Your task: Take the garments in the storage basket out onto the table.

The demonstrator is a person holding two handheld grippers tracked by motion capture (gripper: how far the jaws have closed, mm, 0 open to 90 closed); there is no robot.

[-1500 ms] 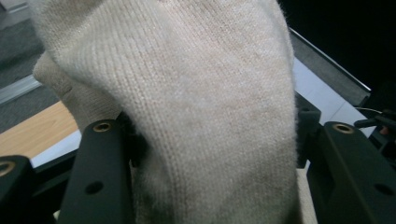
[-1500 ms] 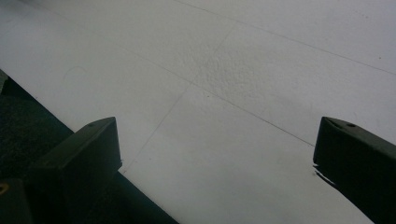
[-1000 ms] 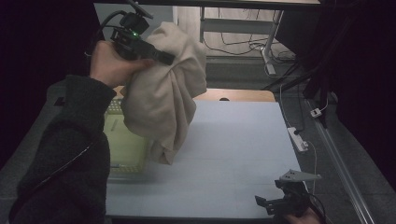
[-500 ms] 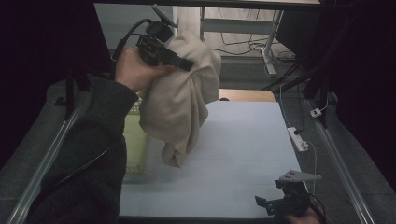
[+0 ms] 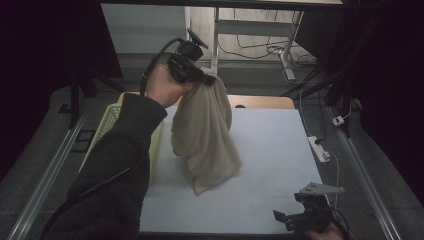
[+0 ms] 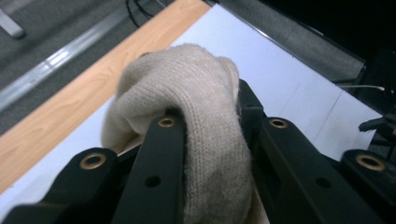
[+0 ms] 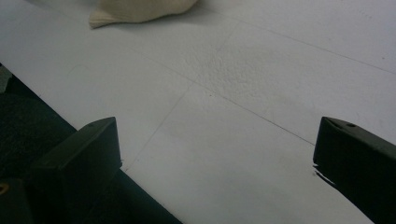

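Observation:
A cream knitted garment (image 5: 205, 135) hangs from my left gripper (image 5: 207, 78), held high over the white table (image 5: 270, 150). Its lower end rests on the table top. In the left gripper view the knit (image 6: 205, 121) is bunched between the two black jaws, which are shut on it. My right gripper (image 5: 292, 219) sits low at the table's near right corner, jaws wide open with nothing between them. In the right gripper view the garment's bottom edge (image 7: 135, 11) lies on the table far ahead of the open gripper (image 7: 215, 144).
A pale yellow-green basket (image 5: 107, 127) stands at the table's left side, partly behind the person's sleeve (image 5: 115, 170). A white power strip (image 5: 319, 148) lies past the right edge. A wooden board (image 5: 260, 102) borders the far edge.
The left gripper has carried the garment to the right, from over the basket to over the table, and its lower end now touches the table top. The right gripper has stayed put.

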